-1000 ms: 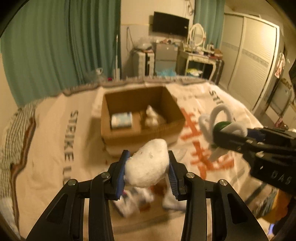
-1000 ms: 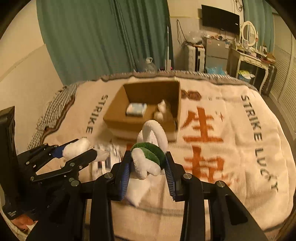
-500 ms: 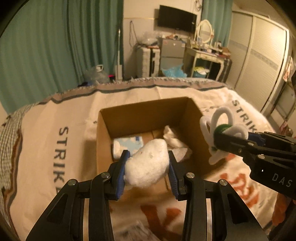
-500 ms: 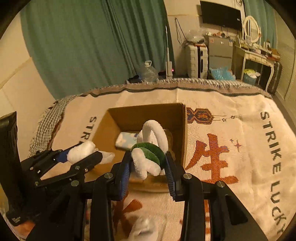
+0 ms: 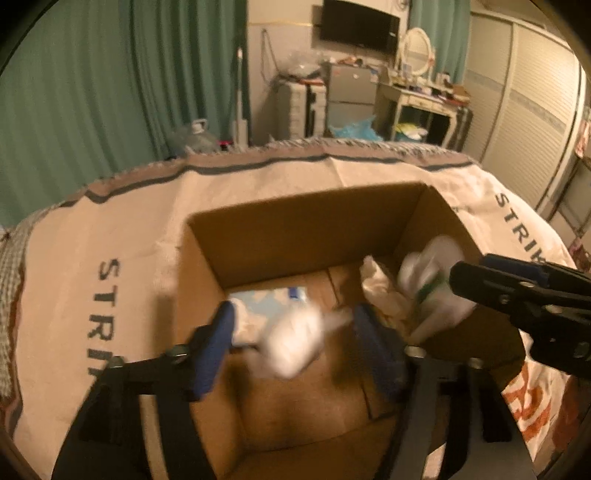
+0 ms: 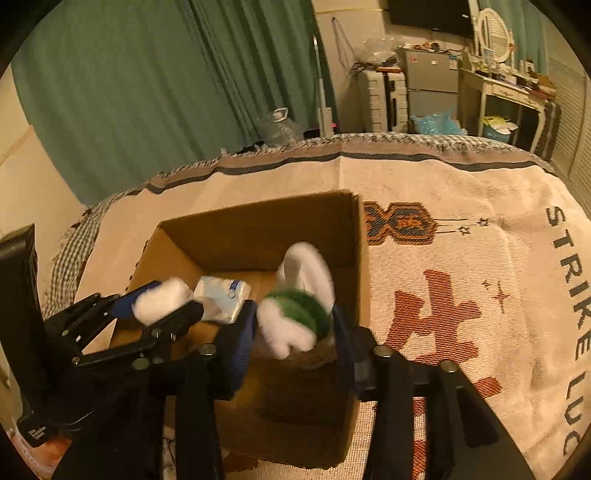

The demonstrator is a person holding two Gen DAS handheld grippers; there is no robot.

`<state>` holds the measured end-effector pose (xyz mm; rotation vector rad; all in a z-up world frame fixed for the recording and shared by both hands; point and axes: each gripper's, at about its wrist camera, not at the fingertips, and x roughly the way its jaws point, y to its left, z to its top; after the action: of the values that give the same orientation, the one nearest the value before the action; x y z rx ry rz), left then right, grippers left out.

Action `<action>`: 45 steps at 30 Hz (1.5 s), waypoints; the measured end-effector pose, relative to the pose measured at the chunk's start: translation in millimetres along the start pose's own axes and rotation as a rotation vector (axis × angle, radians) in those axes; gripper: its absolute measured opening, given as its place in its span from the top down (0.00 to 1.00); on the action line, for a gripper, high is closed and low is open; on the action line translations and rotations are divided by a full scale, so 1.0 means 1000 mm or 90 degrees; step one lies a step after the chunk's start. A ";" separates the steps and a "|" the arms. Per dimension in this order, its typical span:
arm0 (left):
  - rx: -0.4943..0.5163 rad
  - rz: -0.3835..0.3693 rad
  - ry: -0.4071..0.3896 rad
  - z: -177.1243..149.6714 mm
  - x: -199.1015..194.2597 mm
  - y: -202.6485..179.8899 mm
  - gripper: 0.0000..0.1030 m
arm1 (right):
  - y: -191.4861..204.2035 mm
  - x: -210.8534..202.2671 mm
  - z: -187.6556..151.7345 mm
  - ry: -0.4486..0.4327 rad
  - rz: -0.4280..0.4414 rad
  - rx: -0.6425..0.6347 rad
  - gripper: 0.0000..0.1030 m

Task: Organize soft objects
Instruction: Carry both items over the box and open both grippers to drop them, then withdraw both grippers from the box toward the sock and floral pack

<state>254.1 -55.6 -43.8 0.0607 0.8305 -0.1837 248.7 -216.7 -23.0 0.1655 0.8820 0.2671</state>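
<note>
Over the cardboard box (image 5: 388, 214) on the bed, both hand-held grippers' jaws are opening, the left hand-held gripper (image 5: 291, 347) releasing a light, squashy white plush (image 5: 295, 345) and the right hand-held gripper (image 6: 295, 325) a green-and-white one (image 6: 295, 314), each likely easiest pinched mid-body.

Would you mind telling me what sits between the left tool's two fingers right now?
In the left wrist view, a blurred white soft object sits between the opening fingers of the left tool, over the cardboard box.

teal curtains (image 5: 122, 92), wall tv (image 5: 356, 24), white vanity table (image 6: 506, 88), round mirror (image 5: 415, 50), water jug (image 6: 279, 123)
</note>
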 end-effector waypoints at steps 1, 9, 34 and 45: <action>-0.001 0.005 -0.006 0.001 -0.004 0.002 0.26 | -0.001 -0.003 0.001 -0.002 0.006 0.007 0.42; 0.000 0.023 -0.073 0.023 -0.102 -0.001 0.26 | 0.021 -0.085 0.015 -0.056 -0.013 0.006 0.36; 0.006 0.081 -0.192 -0.059 -0.295 0.003 0.09 | 0.106 -0.270 -0.089 -0.110 -0.066 -0.093 0.01; -0.066 0.089 -0.021 -0.119 -0.168 0.011 0.09 | 0.071 -0.127 -0.143 0.063 -0.085 -0.063 0.05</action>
<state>59.1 -7.0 -0.1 0.0187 0.7983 -0.0094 49.1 -182.2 -0.9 0.0009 0.9714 0.1949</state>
